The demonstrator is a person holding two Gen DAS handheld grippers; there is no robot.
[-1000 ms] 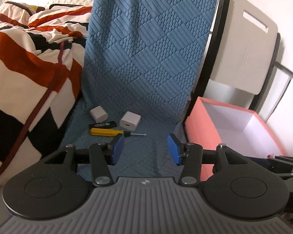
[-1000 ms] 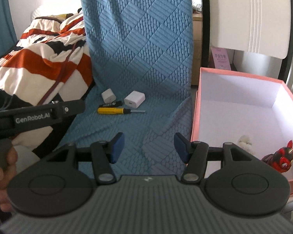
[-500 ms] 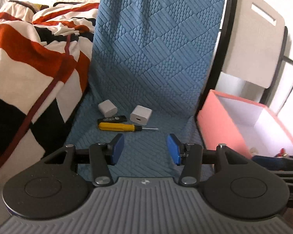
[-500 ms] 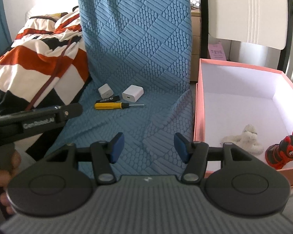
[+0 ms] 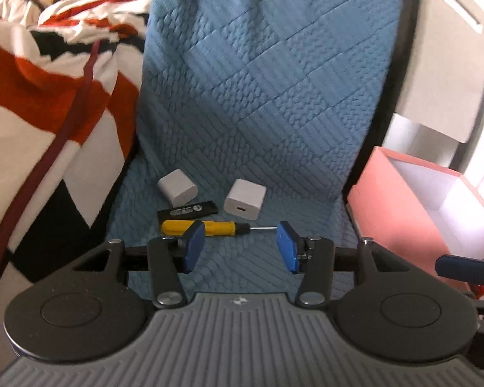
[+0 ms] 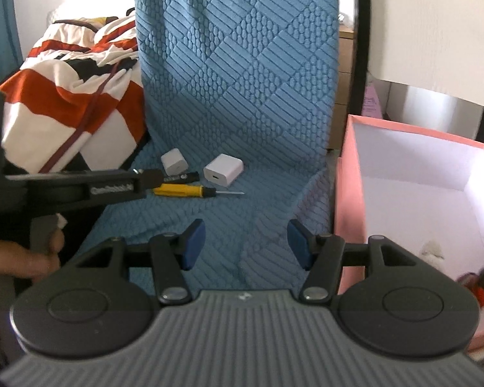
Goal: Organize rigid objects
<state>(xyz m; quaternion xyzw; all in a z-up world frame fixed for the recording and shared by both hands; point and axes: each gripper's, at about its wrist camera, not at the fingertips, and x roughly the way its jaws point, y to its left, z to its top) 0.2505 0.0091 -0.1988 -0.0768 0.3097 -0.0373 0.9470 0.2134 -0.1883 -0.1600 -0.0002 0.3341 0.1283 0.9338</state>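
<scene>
Where chargers (image 5: pixel 244 199) flank it, yellow screwdriver (image 5: pixel 199 227) lies (beside pink box (image 5: pixel 400 200)).

A home bedroom: a rumpled striped blanket (image 6: pixel 71 96) lies on a bed beside a blue quilted cover (image 6: pixel 238 74).

My right gripper (image 6: pixel 246 244) hangs open over the blue quilted mat (image 6: pixel 242 103), yellow screwdriver (image 6: pixel 185 190) and two white chargers (image 6: pixel 223 170) beyond it, pink box (image 6: pixel 348 200) just beside the mat.
</scene>
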